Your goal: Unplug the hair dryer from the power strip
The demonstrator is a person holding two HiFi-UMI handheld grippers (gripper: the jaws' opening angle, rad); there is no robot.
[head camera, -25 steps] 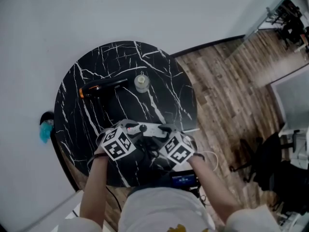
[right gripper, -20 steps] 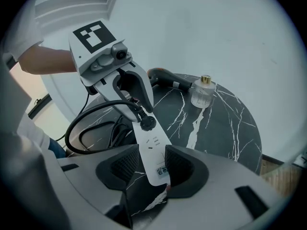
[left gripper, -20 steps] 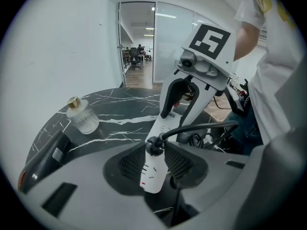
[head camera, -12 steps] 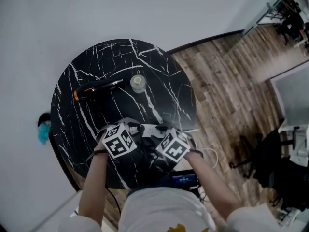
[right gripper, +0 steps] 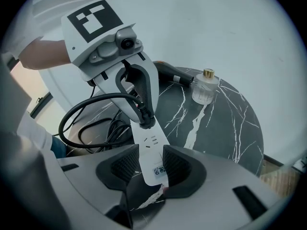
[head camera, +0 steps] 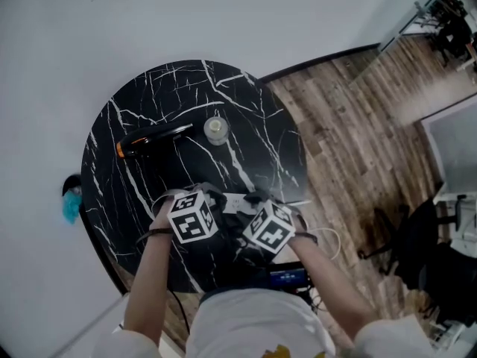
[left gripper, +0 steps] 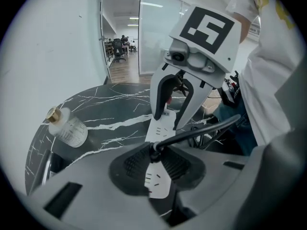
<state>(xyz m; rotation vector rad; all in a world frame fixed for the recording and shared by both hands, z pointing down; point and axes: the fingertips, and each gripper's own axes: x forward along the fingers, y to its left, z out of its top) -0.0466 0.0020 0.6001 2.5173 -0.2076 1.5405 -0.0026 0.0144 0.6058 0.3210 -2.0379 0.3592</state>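
A white power strip (head camera: 237, 198) lies near the front of the black marble table (head camera: 261, 125). The hair dryer's black plug (left gripper: 153, 148) sits in the strip, and its cable (left gripper: 201, 131) runs off to the right. My left gripper (left gripper: 154, 163) has the plug between its pads; its jaws are closing and touch the plug. My right gripper (right gripper: 152, 166) is shut on the labelled end of the strip (right gripper: 153, 152), facing the left gripper (right gripper: 143, 116). The black and orange hair dryer (head camera: 153, 139) lies at the back left.
A small glass bottle with a gold cap (head camera: 217, 129) stands behind the strip. Loose black cable (right gripper: 103, 128) coils at the table's near edge. Wood floor (head camera: 358, 140) lies to the right, with a pale wall behind the table.
The left gripper has rolled a little and edged in over the strip. The right gripper has stayed on the strip's end.
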